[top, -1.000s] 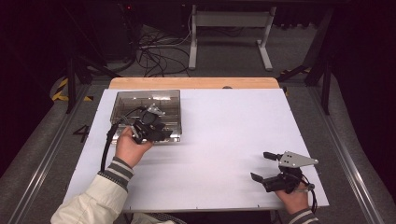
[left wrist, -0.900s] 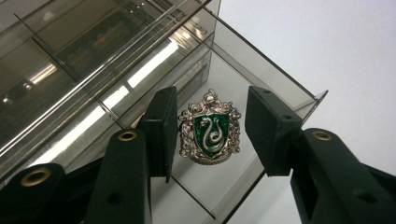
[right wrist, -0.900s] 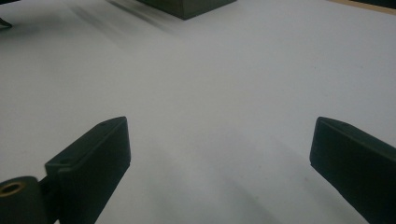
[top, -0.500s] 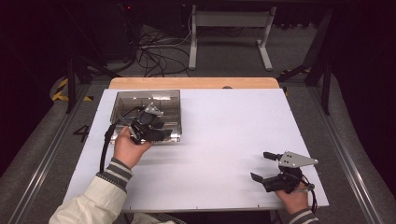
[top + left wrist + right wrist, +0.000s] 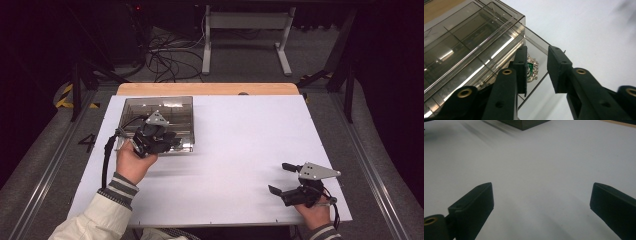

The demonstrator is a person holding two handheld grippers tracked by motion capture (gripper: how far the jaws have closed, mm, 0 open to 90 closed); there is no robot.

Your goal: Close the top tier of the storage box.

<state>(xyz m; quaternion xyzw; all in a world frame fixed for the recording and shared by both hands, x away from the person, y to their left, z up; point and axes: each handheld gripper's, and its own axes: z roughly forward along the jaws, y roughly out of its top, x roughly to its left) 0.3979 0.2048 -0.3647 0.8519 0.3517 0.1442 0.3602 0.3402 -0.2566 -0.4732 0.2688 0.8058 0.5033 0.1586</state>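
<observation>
closing left gripper (image 5: 537, 71) fingers, gapped, beside brooch (image 5: 531, 70) in tray (image 5: 474, 45) | right gripper (image 5: 541, 210) wide, empty

Two tongs (image 5: 176, 141) (image 5: 283, 177), one clear compartment box (image 5: 172, 107), one green-and-silver brooch (image 5: 532, 68).

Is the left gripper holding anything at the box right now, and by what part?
Nothing visibly held: the left gripper has just been closing, with a gap between its pads. A silver-and-green brooch shows beside one pad, inside the clear box; contact cannot be told.
</observation>
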